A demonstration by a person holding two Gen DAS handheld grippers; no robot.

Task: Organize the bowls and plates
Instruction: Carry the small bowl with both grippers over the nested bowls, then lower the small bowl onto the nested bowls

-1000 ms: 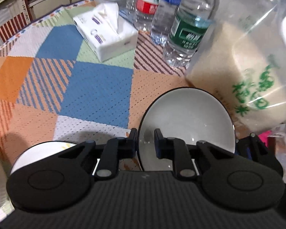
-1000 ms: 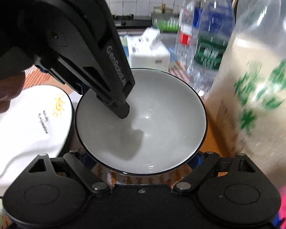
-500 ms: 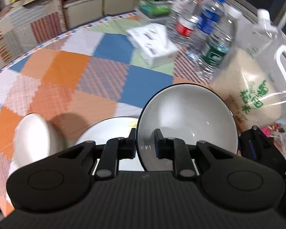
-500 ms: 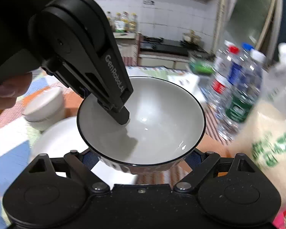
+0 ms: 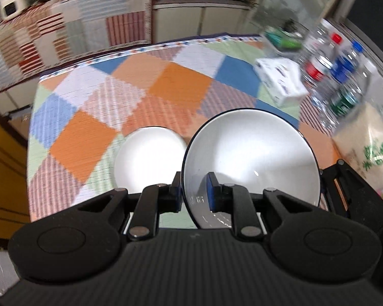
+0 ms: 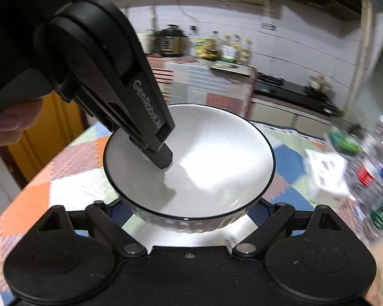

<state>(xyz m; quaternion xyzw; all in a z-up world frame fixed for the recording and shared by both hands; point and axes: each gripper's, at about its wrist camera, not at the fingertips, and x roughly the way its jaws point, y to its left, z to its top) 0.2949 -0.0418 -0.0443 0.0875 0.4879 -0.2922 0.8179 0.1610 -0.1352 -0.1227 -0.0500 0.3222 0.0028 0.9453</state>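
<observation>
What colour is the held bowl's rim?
Black, on a white bowl; clearest in the right wrist view.

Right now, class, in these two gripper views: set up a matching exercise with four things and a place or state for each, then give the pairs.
Things:
1. black-rimmed bowl
2. left gripper
3. tissue box
4. bottles

States:
A. pinches the bowl's rim
B. held above the table
C. upright at the far right
D. lies on the patchwork cloth

Pairs: 1-B, 2-A, 3-D, 4-C

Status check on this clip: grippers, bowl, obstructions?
Left gripper shut on bowl rim. Right gripper open, straddling bowl underside. Bowl held above white plate. Bottles, rice bag off right.
</observation>
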